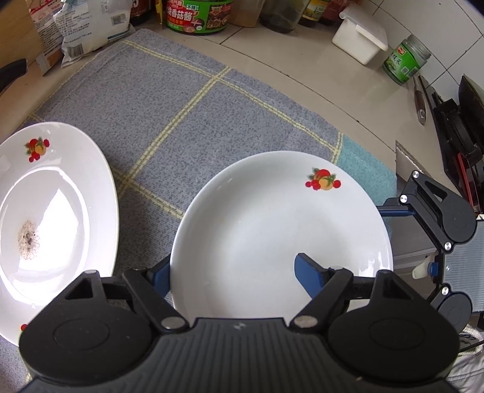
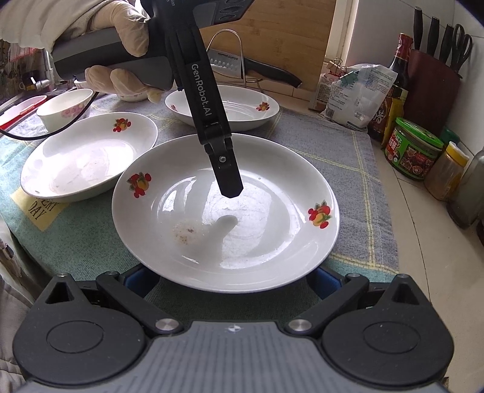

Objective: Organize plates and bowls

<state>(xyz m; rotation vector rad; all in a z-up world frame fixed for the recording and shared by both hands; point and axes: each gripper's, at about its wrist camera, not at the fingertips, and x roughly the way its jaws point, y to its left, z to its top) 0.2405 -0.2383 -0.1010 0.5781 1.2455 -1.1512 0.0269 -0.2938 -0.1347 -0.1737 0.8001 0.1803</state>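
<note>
The white plate [image 2: 272,193] with fruit prints sits on the checked cloth [image 2: 341,151] over the worktop [image 2: 423,272], crumbs [image 2: 184,231] in its well; the left hand-held gripper [image 1: 233,269] is clamped on its rim, one pad inside, one outside; the right hand-held gripper [image 2: 228,279] stands spread wide at the near rim, gripping nothing. A one-sided hold on glazed china could slip or tip on lifting, spilling crumbs or striking the neighbouring plate [image 2: 87,160] just beside. Readable: "GenRobot.AI" on the left gripper's arm; "SUPOR" on the cleaver [image 2: 230,57]; "DAY" on the cloth; "香菇酱" on the green jar [image 1: 196,15].
</note>
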